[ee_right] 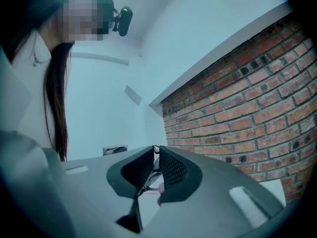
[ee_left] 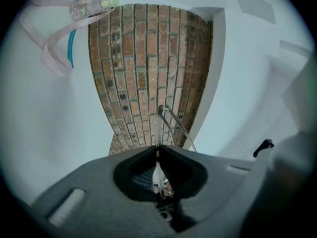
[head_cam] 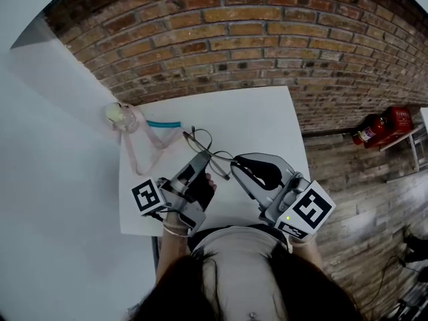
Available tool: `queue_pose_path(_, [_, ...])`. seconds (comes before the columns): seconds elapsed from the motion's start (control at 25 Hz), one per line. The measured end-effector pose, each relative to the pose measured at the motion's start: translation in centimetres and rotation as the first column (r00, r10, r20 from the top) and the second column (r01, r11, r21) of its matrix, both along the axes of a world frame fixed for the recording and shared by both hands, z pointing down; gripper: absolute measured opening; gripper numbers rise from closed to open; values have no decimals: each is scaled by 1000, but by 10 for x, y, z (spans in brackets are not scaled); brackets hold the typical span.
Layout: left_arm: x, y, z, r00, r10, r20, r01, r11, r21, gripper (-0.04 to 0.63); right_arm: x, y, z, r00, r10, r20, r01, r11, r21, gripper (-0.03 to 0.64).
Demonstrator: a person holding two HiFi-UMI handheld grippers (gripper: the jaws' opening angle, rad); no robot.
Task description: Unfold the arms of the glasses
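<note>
My left gripper point(ee_left: 158, 150) has its jaws pressed together on the glasses point(ee_left: 167, 119). They pinch the thin frame edge-on, deep between the pads, and one wire arm rises just past the tips. My right gripper point(ee_right: 154, 151) is also clamped shut, on a fine wire of the glasses that runs down between its ribbed pads. I take that wire to be the other arm, near its hinge.

From the head view, the glasses point(head_cam: 206, 146) hang between the two sets of tips, held up off the table point(head_cam: 261, 122).

The main danger I see is the wire. If I swing the right jaws off the hinge's own arc, the arm will bend rather than open. A thin wire between flat pads can also slide out as I pull, and the arm would snap back. Any twist from the left jaws loads the frame edge and could warp it. If either pinch lets go, the glasses drop to the table.

The bottle point(ee_left: 93, 4) and its pink strap point(ee_left: 45, 48) lie well beyond the left tips, so I judge a snag unlikely.
</note>
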State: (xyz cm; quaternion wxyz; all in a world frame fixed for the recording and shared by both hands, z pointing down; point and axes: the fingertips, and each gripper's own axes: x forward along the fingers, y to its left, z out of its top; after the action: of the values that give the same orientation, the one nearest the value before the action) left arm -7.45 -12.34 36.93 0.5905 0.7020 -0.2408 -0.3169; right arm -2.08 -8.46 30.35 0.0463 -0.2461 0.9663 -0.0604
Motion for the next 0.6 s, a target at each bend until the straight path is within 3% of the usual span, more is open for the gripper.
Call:
queue_pose_path(0.28, [7,2,6,998,19,54,-19,1000,1,23,5,-2,-8,1000,11,17,-11,1000,12,41])
queue_pose_path(0.6, [13,6,10,997,40,67,-39,999,-10,23,9,-6,-15,999,17,33,-17,1000,18,40])
